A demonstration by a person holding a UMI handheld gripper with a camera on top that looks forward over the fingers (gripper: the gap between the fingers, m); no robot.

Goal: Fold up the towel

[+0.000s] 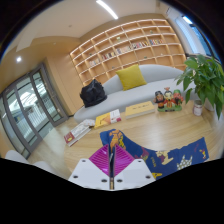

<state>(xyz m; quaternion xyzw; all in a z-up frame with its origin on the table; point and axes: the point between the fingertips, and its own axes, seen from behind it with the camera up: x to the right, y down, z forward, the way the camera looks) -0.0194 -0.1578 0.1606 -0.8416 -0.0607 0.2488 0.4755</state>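
The claw (111, 163) pinches a corner of the towel (165, 157) lifted off the tabletop (150, 125); a slack pinch could drop that corner mid-fold.

No legible text, labels or nos. anywhere in view.

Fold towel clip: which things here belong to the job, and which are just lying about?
Job: blue patterned towel on the table; gripper, fingers at the towel's near edge.
Lying about: books, toys, yellow cushion, black bag, plant.
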